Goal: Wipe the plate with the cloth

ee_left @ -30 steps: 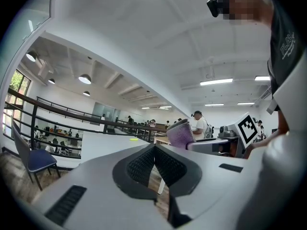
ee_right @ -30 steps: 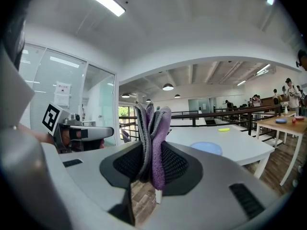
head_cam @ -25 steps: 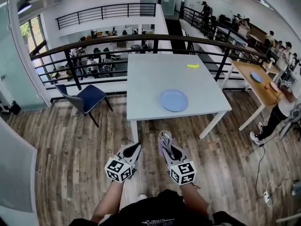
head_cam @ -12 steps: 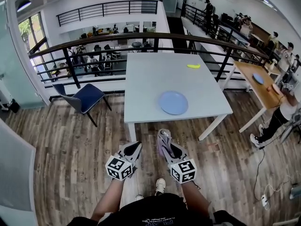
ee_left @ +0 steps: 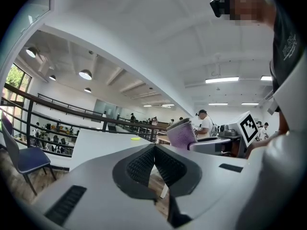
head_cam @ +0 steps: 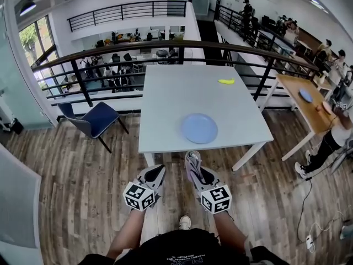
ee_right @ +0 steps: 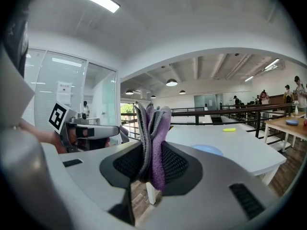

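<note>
A light blue plate (head_cam: 199, 128) lies near the front edge of the white table (head_cam: 165, 109); it also shows as a blue plate (ee_right: 207, 149) past the right jaws. My right gripper (head_cam: 192, 163) is held below the table's front edge, shut on a folded purple and grey cloth (ee_right: 152, 143) that sticks up between its pads. My left gripper (head_cam: 156, 175) is beside it to the left, shut with nothing between its jaws. In the left gripper view the left gripper (ee_left: 154, 153) has its pads pressed together, and the cloth (ee_left: 181, 133) shows at the right.
A small yellow object (head_cam: 226, 81) lies at the table's far right. A blue chair (head_cam: 92, 120) stands left of the table, a black railing (head_cam: 165, 46) runs behind it. A wooden table (head_cam: 306, 106) and people are at the right. Wooden floor lies underfoot.
The table and plate have drawn closer to me. Both grippers keep the same pose and grip, the right one still on the cloth.
</note>
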### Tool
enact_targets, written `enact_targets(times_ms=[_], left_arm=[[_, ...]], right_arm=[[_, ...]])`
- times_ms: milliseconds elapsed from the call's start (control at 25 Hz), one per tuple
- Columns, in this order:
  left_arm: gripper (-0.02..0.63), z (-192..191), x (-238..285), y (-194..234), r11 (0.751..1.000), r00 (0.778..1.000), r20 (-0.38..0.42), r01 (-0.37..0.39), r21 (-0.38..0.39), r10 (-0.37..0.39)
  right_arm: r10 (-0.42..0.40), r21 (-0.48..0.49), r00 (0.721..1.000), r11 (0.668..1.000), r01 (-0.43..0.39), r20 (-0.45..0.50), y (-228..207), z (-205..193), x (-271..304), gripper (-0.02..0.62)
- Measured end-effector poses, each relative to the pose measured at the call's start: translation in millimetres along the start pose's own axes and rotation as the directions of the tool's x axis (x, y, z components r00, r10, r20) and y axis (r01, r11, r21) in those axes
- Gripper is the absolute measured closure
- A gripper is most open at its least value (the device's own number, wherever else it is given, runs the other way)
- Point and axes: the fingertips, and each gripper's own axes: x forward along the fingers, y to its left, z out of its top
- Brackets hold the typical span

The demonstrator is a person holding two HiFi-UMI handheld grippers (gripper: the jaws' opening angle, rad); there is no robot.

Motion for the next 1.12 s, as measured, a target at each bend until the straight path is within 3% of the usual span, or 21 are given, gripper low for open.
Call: enact_targets(times_ms=[520, 840, 1120], left_arm=[[0.594, 3.2, 66.6, 0.4, 0.999, 0.999, -0.029, -0.029, 0.032, 0.03], [0.594, -2.8, 84.7, 12.2, 0.997, 0.997, -0.036, -0.074, 0.009, 0.074], [0.594, -0.4, 106.6, 30.7, 0.998, 0.997, -0.042, -0.064, -0.004, 0.064]], right_arm=[[0.019, -0.007, 1.0, 1.0, -0.019, 0.02, -69.5, 7.6, 15.5, 0.479], [0.074, -0.005, 0.997, 0.997, -0.074, -0.003, -83.3, 1.1, 30.9, 0.479], [0.059, 0.012, 0.998, 0.998, -0.059, -0.01, -100.0, 6.0, 54.7, 0.479]])
